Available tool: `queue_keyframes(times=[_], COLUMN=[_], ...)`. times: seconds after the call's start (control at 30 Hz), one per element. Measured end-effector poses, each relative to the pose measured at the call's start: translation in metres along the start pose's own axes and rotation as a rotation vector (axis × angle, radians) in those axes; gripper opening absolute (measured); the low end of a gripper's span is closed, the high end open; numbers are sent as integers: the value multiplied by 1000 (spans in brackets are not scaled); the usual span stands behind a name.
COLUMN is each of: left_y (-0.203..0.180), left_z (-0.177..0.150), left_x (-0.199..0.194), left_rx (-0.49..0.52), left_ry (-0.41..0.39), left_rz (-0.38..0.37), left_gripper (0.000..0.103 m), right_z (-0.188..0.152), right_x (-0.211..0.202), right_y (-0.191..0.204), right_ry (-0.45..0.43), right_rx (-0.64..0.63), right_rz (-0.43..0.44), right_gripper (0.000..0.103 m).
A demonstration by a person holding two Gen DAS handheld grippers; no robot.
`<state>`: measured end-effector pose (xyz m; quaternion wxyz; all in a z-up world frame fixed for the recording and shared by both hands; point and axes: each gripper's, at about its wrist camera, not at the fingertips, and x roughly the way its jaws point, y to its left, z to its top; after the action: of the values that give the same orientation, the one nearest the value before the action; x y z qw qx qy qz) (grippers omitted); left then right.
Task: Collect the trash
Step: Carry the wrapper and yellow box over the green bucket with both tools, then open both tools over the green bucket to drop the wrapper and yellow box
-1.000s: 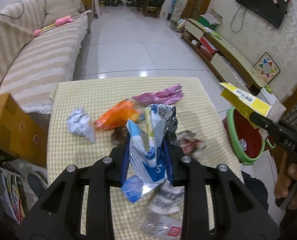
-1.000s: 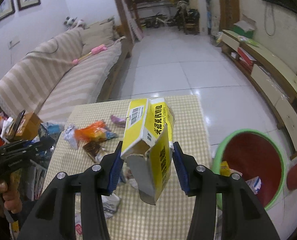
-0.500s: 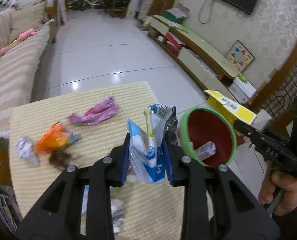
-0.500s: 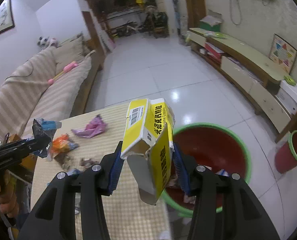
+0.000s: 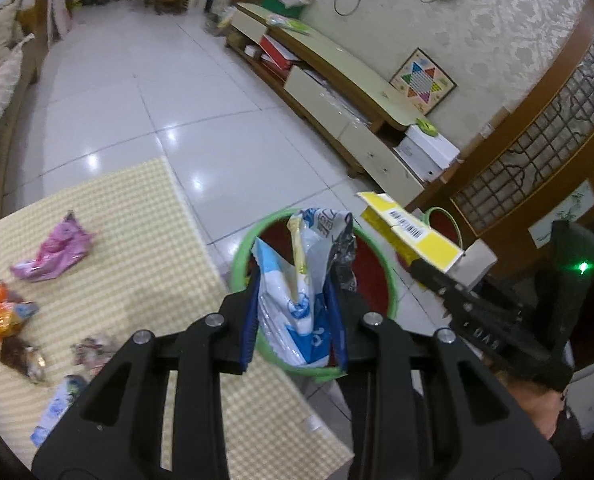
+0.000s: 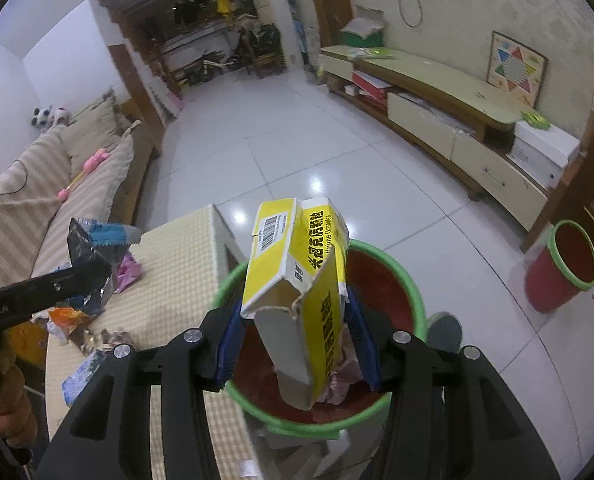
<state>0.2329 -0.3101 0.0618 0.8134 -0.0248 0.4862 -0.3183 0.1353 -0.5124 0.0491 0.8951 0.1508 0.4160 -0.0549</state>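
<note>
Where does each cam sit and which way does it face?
Left wrist: on the left gripper, angled down past the checked tablecloth table at the green-rimmed red bin; its fingers pinch a blue-and-white crumpled wrapper; the right gripper and hand show.
Right wrist: on the right gripper, above the bin, clamping a yellow torn cardboard box; the left gripper and hand show at left.
Shared: bin, table, wrapper, box, floor, low TV cabinet.

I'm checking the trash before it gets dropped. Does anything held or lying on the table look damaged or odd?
The yellow box in the right gripper is torn open along one edge, with ragged cardboard. The blue-and-white bag in the left gripper is crumpled. Crumpled wrappers, such as the pink wrapper, lie scattered on the table.
</note>
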Motion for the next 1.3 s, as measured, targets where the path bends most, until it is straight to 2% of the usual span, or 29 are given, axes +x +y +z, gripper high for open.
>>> queue_keyframes(times=[0.33, 0.47, 0.53, 0.57, 0.63, 0.67, 0.7, 0.77, 1.1, 1.3], left_y=[-29, -34, -36, -36, -37, -36, -35, -31, 10, 35], left_z=[11, 15, 17, 18, 20, 21, 21, 19, 14, -1], left_x=[48, 57, 61, 61, 58, 55, 53, 48, 5, -32], left_rx=[4, 3, -1, -2, -1, 5, 4, -7, -93, -87], left_ry=[85, 87, 89, 87, 62, 46, 35, 17, -49, -81], left_rz=[-24, -28, -25, -22, -6, -4, 0, 11, 57, 107], left_gripper=[30, 37, 47, 64, 79, 86, 92, 97, 97, 97], right_z=[-16, -17, -16, -15, -14, -14, -13, -13, -10, -12], right_x=[20, 26, 27, 28, 28, 28, 28, 27, 15, 11], right_y=[-19, -20, -17, -16, -17, -16, -17, -16, 10, 47], right_ry=[49, 58, 66, 65, 57, 58, 58, 49, 25, 18], right_rx=[26, 23, 11, 3, -4, -6, -5, -9, -41, -79], right_rz=[2, 8, 20, 19, 6, 9, 8, -3, 1, 26], right_gripper=[46, 47, 54, 56, 64, 67, 76, 83, 95, 95])
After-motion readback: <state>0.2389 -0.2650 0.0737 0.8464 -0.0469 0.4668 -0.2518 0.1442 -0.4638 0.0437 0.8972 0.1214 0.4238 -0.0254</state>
